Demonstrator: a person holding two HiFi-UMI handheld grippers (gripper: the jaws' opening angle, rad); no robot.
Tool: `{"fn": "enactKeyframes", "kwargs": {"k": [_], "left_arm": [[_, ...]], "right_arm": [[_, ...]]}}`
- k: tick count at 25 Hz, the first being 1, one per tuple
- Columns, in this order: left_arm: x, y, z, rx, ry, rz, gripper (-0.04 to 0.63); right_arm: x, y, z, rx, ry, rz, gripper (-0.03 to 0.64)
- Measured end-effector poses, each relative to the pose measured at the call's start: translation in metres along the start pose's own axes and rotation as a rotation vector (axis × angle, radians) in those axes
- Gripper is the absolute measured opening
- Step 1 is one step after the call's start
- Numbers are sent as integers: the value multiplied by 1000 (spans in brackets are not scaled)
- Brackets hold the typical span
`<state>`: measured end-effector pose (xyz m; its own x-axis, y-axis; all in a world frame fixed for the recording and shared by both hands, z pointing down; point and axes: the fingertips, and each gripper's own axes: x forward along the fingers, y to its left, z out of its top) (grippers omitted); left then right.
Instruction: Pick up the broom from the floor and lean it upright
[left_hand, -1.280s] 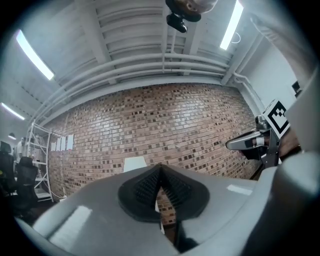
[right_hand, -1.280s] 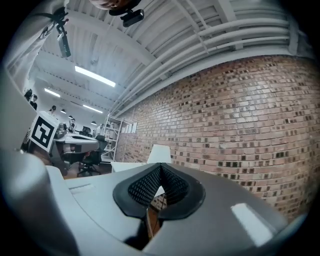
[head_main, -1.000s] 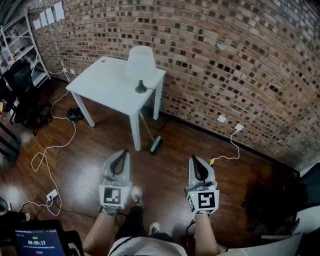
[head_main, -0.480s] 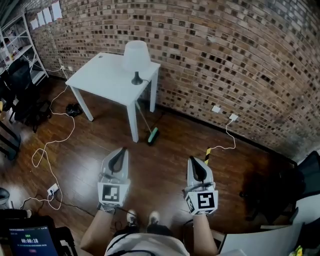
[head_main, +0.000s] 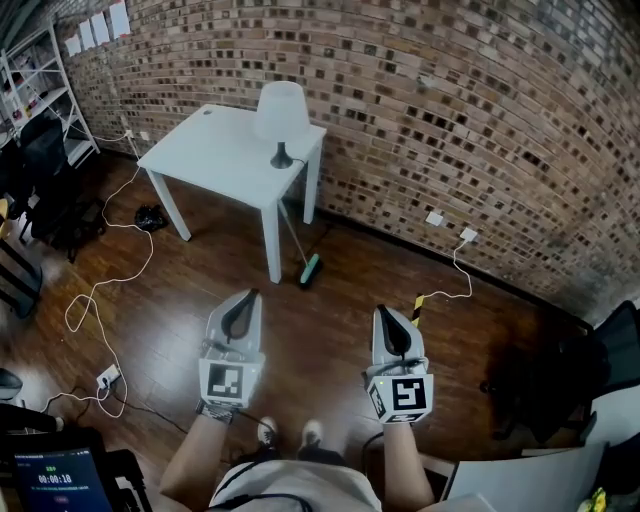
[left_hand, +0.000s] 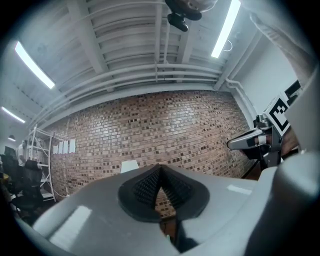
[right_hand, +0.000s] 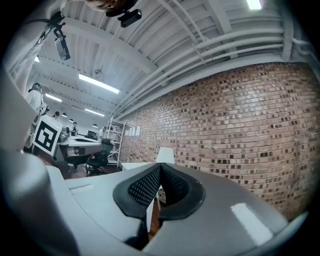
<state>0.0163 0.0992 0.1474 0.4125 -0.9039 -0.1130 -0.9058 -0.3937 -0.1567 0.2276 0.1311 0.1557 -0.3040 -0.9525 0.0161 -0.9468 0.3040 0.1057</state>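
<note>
The broom (head_main: 311, 270) has a green head on the wooden floor; its thin handle (head_main: 291, 231) slants up toward the white table's (head_main: 205, 152) front leg. Both grippers hover side by side well short of it, pointing at the brick wall. My left gripper (head_main: 250, 296) is shut and empty, its dark ribbed pads (left_hand: 150, 186) meeting at the tip. My right gripper (head_main: 381, 312) is also shut with nothing in it, pads (right_hand: 145, 186) together. Neither gripper view shows the broom clearly.
A white lamp (head_main: 280, 115) stands on the table. White cables (head_main: 100, 290) and a power strip (head_main: 108, 378) lie on the floor at left; another cable (head_main: 455, 262) runs from wall sockets. Shelves (head_main: 40, 90) stand far left, a dark chair (head_main: 540, 390) at right. My shoes (head_main: 265, 432) show below.
The person's feet have come together beneath the grippers, and the table and broom sit slightly farther up the head view. Both grippers stay shut and empty.
</note>
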Motion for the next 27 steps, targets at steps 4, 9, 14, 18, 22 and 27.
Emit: {"fn": "enactKeyframes", "kwargs": {"k": [4,9,14,18,22,27], "left_arm": [[-4,1,-2,-20,18,-7,2],[-4,2,-7,0,4,-22,2],[-6,2,-10,-12,10,-30,2],[-6,2,-8,-9,5,-34,2],[-6,0,-5,-6,3,-36,2],[-8,3,-7,17,2,-34,2]], "right_arm": [[-1,4,-4,-4,15,-14,11],[-1,6,-6,-22,17,-23,11],[-3,3,-3,-35,7,-45,11],[-4,4,2,-59,-5,-53,11],[-5,4,4,-55,-5,-50,11],[-6,3,3,-52,-6,-56,11]]}}
